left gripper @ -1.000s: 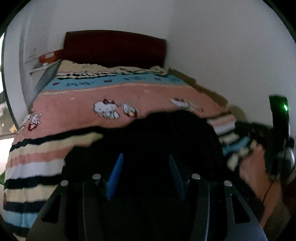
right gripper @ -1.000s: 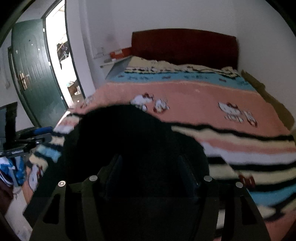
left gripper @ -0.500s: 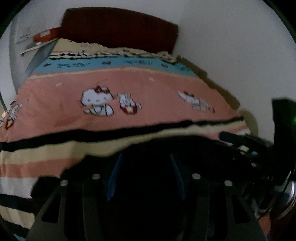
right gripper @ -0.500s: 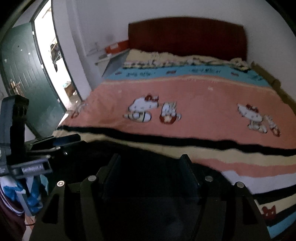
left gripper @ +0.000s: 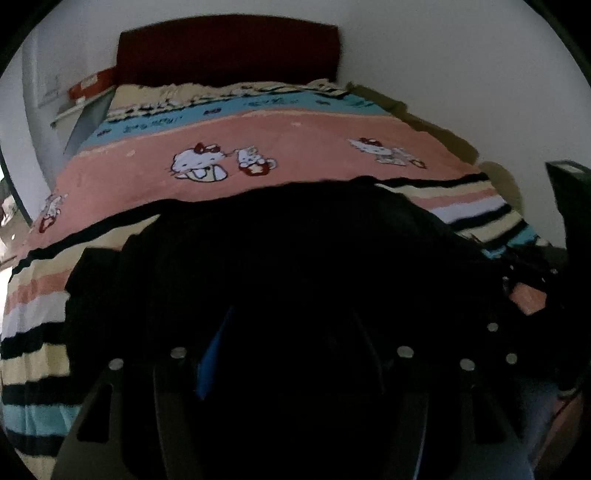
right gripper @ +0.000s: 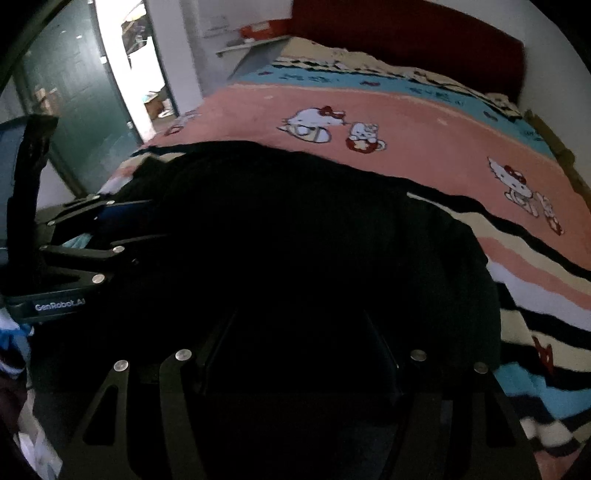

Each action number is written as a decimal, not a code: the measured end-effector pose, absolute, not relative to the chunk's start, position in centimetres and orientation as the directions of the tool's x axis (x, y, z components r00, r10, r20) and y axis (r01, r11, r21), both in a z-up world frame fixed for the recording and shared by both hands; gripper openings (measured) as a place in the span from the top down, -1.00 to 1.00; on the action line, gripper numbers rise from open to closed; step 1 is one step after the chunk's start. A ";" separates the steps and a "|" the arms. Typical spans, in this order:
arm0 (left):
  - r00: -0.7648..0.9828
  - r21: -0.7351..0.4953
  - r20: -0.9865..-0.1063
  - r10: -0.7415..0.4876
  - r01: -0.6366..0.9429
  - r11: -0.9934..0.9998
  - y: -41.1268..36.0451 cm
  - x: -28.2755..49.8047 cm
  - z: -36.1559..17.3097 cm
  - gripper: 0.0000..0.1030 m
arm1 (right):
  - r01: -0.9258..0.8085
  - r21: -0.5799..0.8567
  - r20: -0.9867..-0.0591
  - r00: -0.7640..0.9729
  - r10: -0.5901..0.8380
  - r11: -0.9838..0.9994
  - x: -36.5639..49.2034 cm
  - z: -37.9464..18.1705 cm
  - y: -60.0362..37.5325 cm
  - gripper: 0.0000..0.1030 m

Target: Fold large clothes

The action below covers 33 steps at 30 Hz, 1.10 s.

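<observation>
Both grippers tilt down over the black garment (left gripper: 295,251) (left gripper (left gripper: 291,332) opening, right gripper (right gripper: 303,332) unclear).

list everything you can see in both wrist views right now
black garment: one, black, on the near end of the bed, between both grippers' fingers
blanket: one, pink with blue, cream and black stripes and cartoon cats, covers the bed
headboard: one, dark red, far end by the white wall
box: one, red, on a shelf beside the headboard
door: one, green, open, left of the bed
left gripper: black, blue pads, jaws opening
right gripper: black, grip hidden in the dark
</observation>
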<state>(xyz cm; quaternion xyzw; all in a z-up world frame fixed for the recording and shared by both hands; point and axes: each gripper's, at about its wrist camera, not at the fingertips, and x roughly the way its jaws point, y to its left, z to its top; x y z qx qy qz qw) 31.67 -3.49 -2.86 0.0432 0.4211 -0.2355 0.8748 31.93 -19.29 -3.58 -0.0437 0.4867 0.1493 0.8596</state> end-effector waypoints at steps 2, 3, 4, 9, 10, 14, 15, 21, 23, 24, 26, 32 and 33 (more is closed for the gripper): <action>0.544 -0.096 -0.758 -0.360 0.453 0.886 -3.6 29.7 -2.8 -0.18 | -0.315 0.059 -0.854 0.475 0.212 0.947 30.3 -3.3 -19.1 -0.27; 0.552 -0.079 -0.759 -0.346 0.449 0.890 -3.6 28.4 -3.1 -0.18 | -0.323 0.050 -0.858 0.470 0.206 0.945 29.2 -3.5 -19.0 -0.27; 0.553 -0.073 -0.762 -0.338 0.444 0.893 -3.5 27.7 -3.4 -0.18 | -0.322 0.051 -0.863 0.462 0.204 0.945 28.2 -3.8 -19.1 -0.27; 0.574 -0.081 -0.760 -0.305 0.382 0.921 -2.8 24.8 -5.0 -0.19 | -0.309 0.083 -0.862 0.455 0.224 0.948 25.6 -5.3 -19.4 -0.27; 0.577 -0.078 -0.761 -0.298 0.374 0.924 -2.8 24.5 -5.3 -0.20 | -0.303 0.088 -0.859 0.459 0.226 0.949 25.1 -5.5 -19.5 -0.27; 0.595 -0.068 -0.758 -0.267 0.334 0.940 -3.1 23.8 -6.7 -0.22 | -0.297 0.070 -0.853 0.477 0.211 0.952 24.1 -6.3 -19.3 -0.28; 0.599 -0.069 -0.756 -0.263 0.327 0.943 -3.1 23.7 -7.0 -0.23 | -0.296 0.064 -0.852 0.481 0.207 0.953 24.0 -6.5 -19.2 -0.28; 0.609 -0.043 -0.763 -0.219 0.289 0.956 -3.9 25.1 -8.3 -0.31 | -0.290 0.092 -0.834 0.501 0.233 0.953 24.2 -8.2 -19.8 -0.28; 0.606 -0.042 -0.768 -0.207 0.276 0.960 -4.3 26.1 -8.7 -0.33 | -0.288 0.101 -0.833 0.499 0.240 0.952 25.0 -8.5 -20.0 -0.28; 0.606 -0.038 -0.770 -0.202 0.271 0.962 -4.6 26.5 -8.8 -0.33 | -0.288 0.103 -0.834 0.497 0.241 0.952 25.6 -8.8 -20.2 -0.28; 0.606 -0.024 -0.773 -0.186 0.265 0.964 -5.1 27.4 -9.5 -0.34 | -0.284 0.102 -0.837 0.493 0.237 0.953 26.3 -9.3 -20.2 -0.28; 0.599 -0.028 -0.780 -0.180 0.254 0.967 -5.5 29.4 -10.9 -0.36 | -0.282 0.124 -0.837 0.486 0.253 0.951 28.7 -10.9 -20.7 -0.29; 0.597 -0.026 -0.783 -0.175 0.250 0.968 -5.5 29.8 -11.1 -0.36 | -0.281 0.127 -0.835 0.487 0.255 0.951 28.9 -11.1 -20.7 -0.29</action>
